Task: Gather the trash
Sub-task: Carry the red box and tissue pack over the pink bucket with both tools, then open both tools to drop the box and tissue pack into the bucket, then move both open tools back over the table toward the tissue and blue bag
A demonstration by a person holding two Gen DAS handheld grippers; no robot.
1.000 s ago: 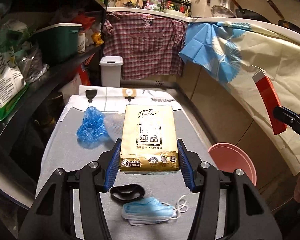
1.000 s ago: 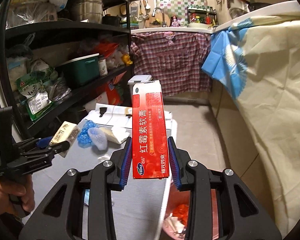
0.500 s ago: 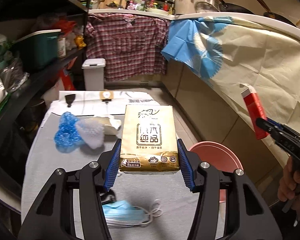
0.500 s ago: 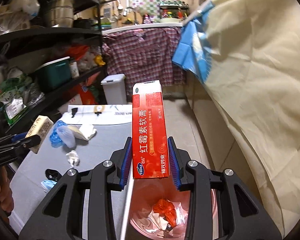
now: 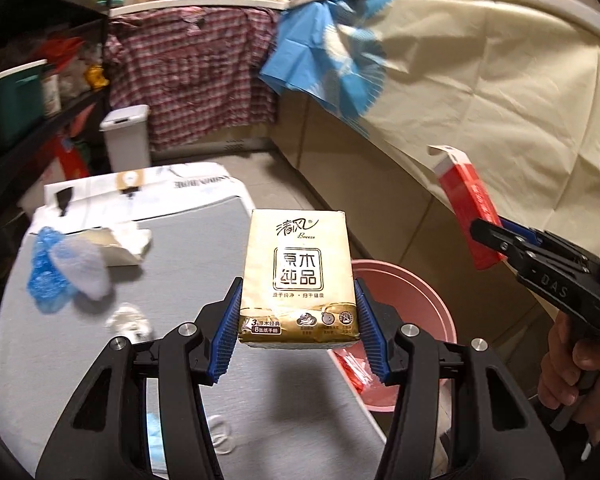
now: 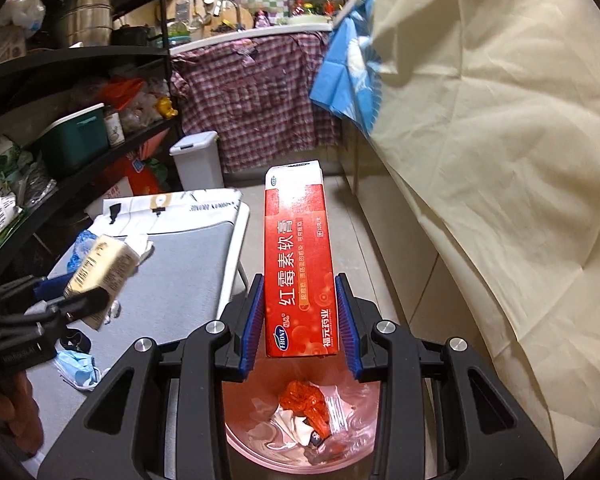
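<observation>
Bench [image 5: 100, 360]: grey-topped, with litter lying on it: a blue plastic glove [image 5: 46, 276], crumpled white tissue [image 5: 130, 320] and a blue face mask [image 6: 78, 368] near the front edge.

Pink bin [image 6: 352, 446]: stands on the floor just beside the bench's right edge, already holding red wrapper scraps and paper.

Right gripper [image 6: 300, 316]: jaws closed flat on the lower end of a red ointment box [image 6: 298, 264], upright, directly above the bin mouth. Judged step: drop the box. To do it well, open only while the box is centred over the opening, low enough that the tall carton cannot tip onto the rim.

Left gripper [image 5: 298, 330]: jaws clamped on a gold pocket-tissue pack [image 5: 298, 276], held over the bench edge, beside the bin and not yet above it. It should wait, then shift right, so the two tools do not collide.

Unclear: the bin's far rim is hidden behind the box; its depth cannot be judged. A small dark object [image 6: 74, 340] by the mask is unidentifiable.
</observation>
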